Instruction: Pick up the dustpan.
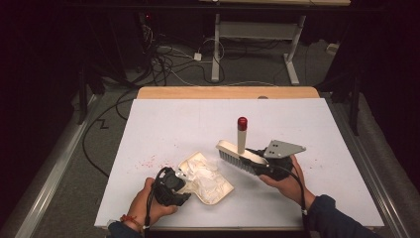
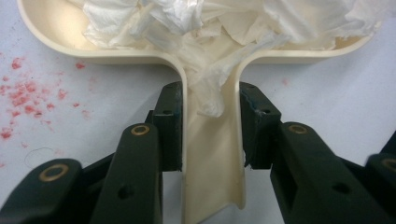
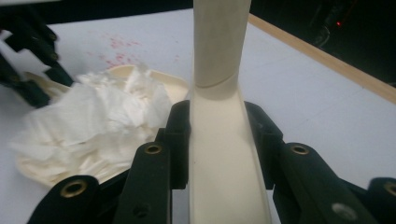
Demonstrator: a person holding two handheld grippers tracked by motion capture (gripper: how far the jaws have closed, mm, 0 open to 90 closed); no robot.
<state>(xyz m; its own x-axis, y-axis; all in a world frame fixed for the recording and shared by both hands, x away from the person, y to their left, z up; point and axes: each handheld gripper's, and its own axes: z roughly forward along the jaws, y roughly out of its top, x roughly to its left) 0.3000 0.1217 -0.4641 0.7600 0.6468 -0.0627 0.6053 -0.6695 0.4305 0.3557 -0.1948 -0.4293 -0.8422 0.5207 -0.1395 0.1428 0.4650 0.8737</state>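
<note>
The left gripper (image 1: pixel 184 187) is closed on the cream handle of a dustpan (image 2: pixel 212 154), one black jaw pressed against each side of the handle. Just beyond its jaws the dustpan widens into a shallow tray, and crumpled white tissue (image 2: pixel 205 28) is heaped in that tray, with one strand trailing down into the handle channel. To the left of this gripper, red specks (image 2: pixel 23 95) are scattered over the white tabletop (image 2: pixel 327 93).

The right gripper (image 1: pixel 253 157) is closed on the flat cream back of a hand brush (image 3: pixel 219 158), its jaws clamped against both edges. Past the jaws the brush narrows into a round handle that rises away from the gripper; in the high view that handle stands upright and ends in a red cap (image 1: pixel 241 123), with the bristles pointing down at the tabletop. Beyond and to the left of this gripper lies the dustpan with its tissue, and the left gripper shows at the far left edge.
</note>
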